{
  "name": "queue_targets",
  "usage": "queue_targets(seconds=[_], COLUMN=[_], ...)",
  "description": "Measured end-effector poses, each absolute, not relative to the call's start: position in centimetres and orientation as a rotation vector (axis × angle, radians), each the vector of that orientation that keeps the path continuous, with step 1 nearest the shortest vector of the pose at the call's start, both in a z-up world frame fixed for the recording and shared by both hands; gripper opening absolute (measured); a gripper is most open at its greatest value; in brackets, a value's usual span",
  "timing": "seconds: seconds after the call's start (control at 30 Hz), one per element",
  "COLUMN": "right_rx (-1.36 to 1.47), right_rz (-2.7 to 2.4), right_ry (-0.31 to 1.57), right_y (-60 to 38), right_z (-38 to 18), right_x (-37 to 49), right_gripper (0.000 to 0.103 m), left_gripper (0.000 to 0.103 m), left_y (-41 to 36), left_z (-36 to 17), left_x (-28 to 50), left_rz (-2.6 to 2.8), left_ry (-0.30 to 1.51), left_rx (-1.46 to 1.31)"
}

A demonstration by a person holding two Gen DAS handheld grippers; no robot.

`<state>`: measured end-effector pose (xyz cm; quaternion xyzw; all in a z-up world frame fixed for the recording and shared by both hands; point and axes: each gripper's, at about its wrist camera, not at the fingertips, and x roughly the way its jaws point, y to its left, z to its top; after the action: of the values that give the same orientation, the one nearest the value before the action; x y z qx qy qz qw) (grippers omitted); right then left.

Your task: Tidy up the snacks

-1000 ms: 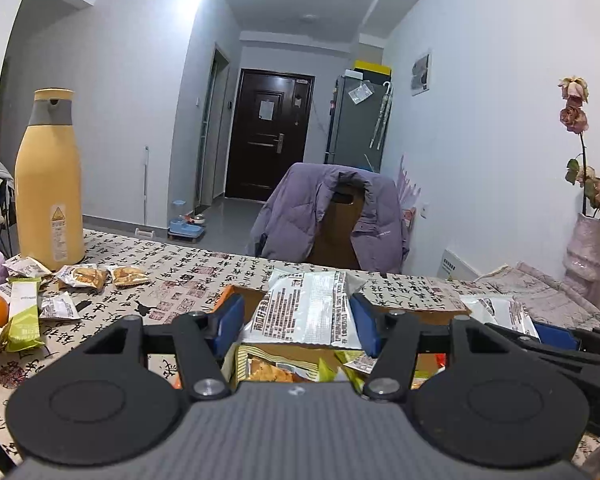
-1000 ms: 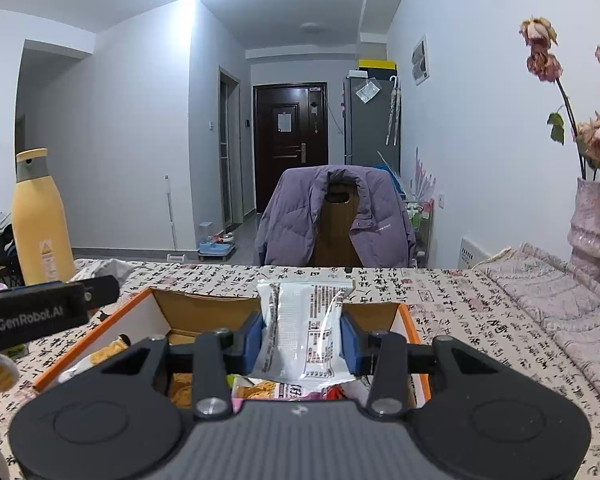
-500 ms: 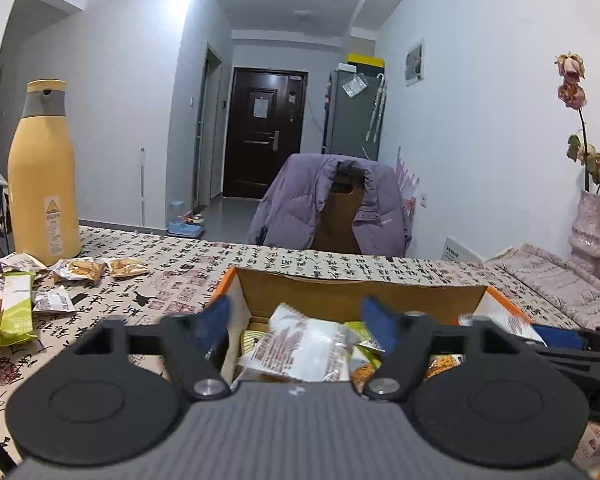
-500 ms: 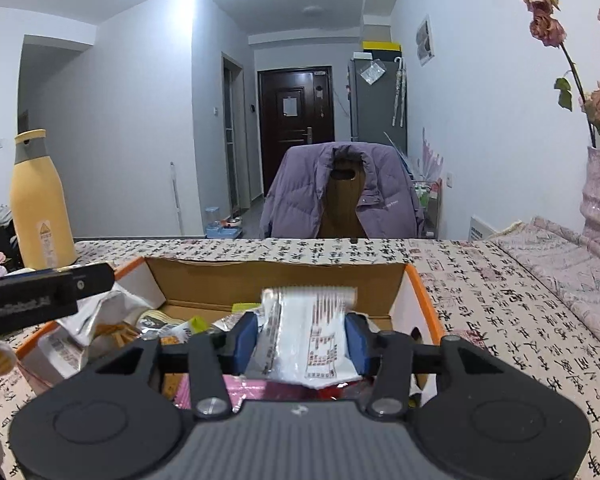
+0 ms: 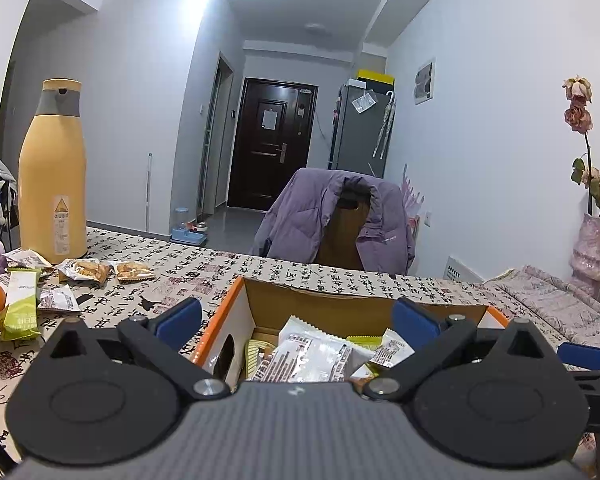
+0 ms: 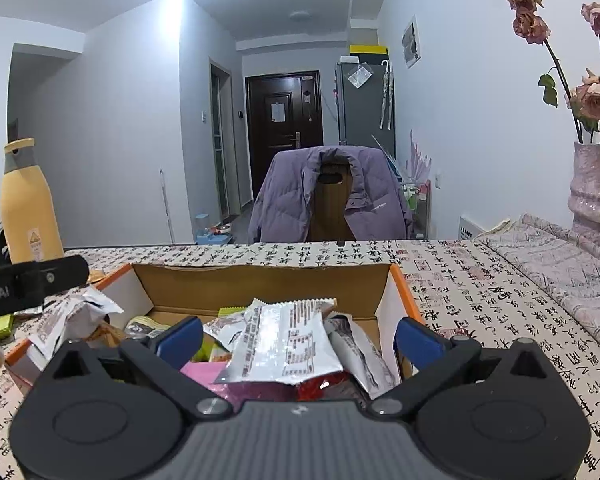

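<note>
right wrist view: right gripper (image 6: 298,334) opening over the silver packet (image 6: 284,346) heaped at the box's (image 6: 400,280) 5 o'clock corner; left gripper (image 5: 296,316) opening too, empty; the packet may slide out.

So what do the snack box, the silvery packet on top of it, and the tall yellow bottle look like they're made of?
The box looks like cardboard: dull brown inner walls, a ragged top edge, an orange printed outside. The silvery packet seems to be foil-lined plastic film: shiny, crinkled, with crimped ends. The yellow bottle has a smooth matte finish with a grey collar; coated metal or plastic, I can't tell which.
</note>
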<state>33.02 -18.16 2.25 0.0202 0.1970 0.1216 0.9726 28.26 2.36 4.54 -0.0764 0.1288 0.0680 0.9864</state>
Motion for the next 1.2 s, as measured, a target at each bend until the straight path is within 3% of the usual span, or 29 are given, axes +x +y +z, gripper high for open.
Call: queue_targets(seconds=[0.67, 1.2], right_rx=[0.042, 0.036], right_rz=[0.245, 0.278], right_ry=[0.364, 0.371], right_y=[-19.9, -22.1], right_z=[6.6, 5.9], right_x=[26.3, 14.6], right_gripper=[0.103, 0.103], left_gripper=[0.103, 0.103], left_y=[2.3, 1.6], left_z=[9.0, 7.9], left_x=[21.1, 10.3], left_rz=[0.128, 0.036], left_ry=[0.219, 0.3], left_rx=[-0.176, -0.125])
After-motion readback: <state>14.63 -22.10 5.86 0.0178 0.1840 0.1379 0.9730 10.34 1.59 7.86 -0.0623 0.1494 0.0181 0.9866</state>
